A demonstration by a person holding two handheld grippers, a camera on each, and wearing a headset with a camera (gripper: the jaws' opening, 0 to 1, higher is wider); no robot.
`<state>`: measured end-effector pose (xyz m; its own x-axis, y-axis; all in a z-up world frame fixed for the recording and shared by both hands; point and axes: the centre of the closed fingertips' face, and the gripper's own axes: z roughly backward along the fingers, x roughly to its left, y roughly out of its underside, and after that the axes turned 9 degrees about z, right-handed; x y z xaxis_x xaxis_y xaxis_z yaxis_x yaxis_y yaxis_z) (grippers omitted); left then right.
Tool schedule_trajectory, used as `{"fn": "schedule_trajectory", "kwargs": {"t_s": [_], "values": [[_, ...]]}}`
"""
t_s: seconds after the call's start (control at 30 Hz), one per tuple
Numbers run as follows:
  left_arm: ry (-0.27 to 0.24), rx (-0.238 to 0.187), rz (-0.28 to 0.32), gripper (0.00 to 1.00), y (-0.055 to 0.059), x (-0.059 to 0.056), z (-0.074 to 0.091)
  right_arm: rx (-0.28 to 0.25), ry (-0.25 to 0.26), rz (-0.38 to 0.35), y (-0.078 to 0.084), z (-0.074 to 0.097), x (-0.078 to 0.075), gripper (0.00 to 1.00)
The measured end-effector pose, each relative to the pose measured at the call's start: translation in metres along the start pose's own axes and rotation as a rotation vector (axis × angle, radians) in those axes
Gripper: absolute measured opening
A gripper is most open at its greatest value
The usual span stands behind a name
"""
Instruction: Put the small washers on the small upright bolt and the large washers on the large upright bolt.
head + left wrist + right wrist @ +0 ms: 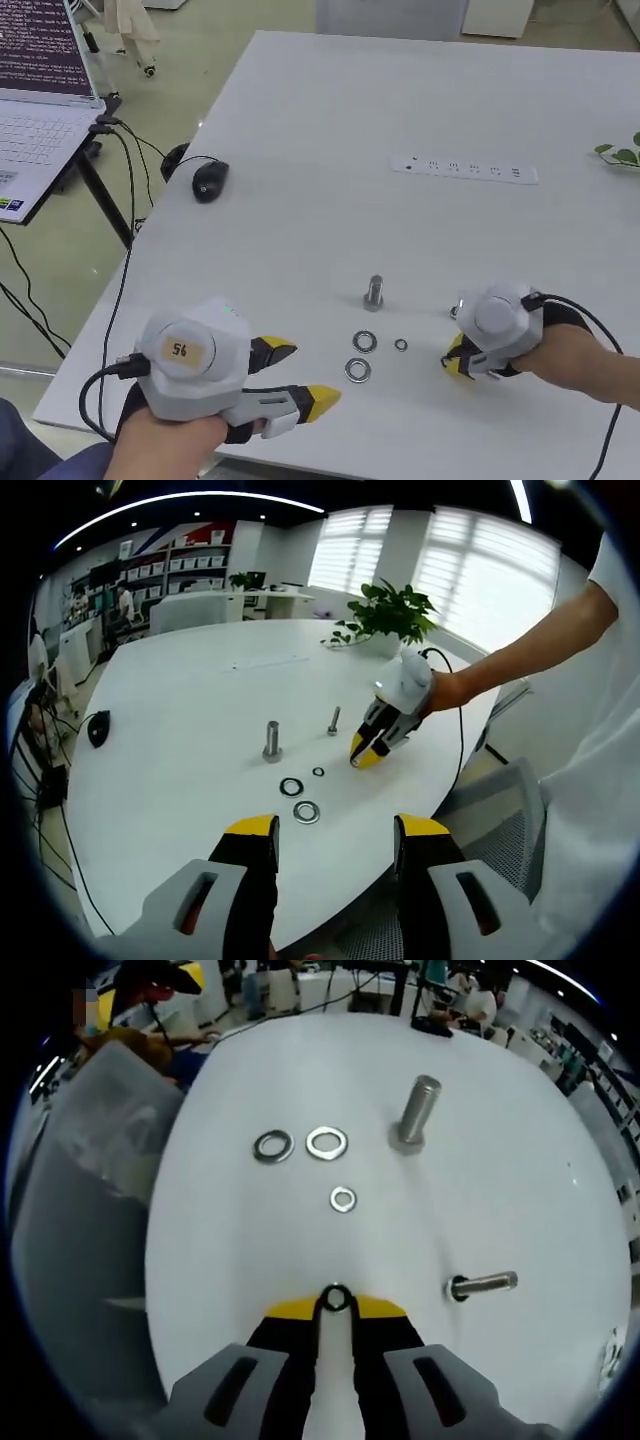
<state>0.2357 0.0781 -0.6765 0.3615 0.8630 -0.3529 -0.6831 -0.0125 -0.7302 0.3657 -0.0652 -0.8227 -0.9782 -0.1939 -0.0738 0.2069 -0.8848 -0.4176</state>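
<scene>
**Small washer pinched near its bolt**

Saw a small washer (pixel 337 1298) pinched by its rim between the pressed-together jaws of the right gripper (pixel 458 362), low over the tabletop (pixel 330 150), near the small upright bolt (pixel 483 1284). Judged it light, stiff, thin and slick: apt to slip or twist, so best held at the rim, hole left free. Counted two small washers, the second small washer (pixel 343 1199) lying flat; two large washers (pixel 272 1146) (pixel 327 1142) side by side just beyond; two bolts, the large upright bolt (pixel 415 1112) past those, neither visibly carrying a washer. Found the jaws of the left gripper (pixel 337 827) spread and empty, by the tabletop's near edge.
</scene>
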Motion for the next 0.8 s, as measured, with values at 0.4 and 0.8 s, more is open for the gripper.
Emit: {"fn": "schedule_trajectory", "kwargs": {"t_s": [0.4,0.8], "values": [[0.006,0.004,-0.005,0.45,0.000,-0.002,-0.001,-0.040,0.032,-0.087,0.003,0.015,-0.008,0.13],[0.010,0.006,-0.013,0.45,-0.002,-0.002,-0.001,0.000,0.051,-0.057,0.014,0.044,-0.026,0.13]]}}
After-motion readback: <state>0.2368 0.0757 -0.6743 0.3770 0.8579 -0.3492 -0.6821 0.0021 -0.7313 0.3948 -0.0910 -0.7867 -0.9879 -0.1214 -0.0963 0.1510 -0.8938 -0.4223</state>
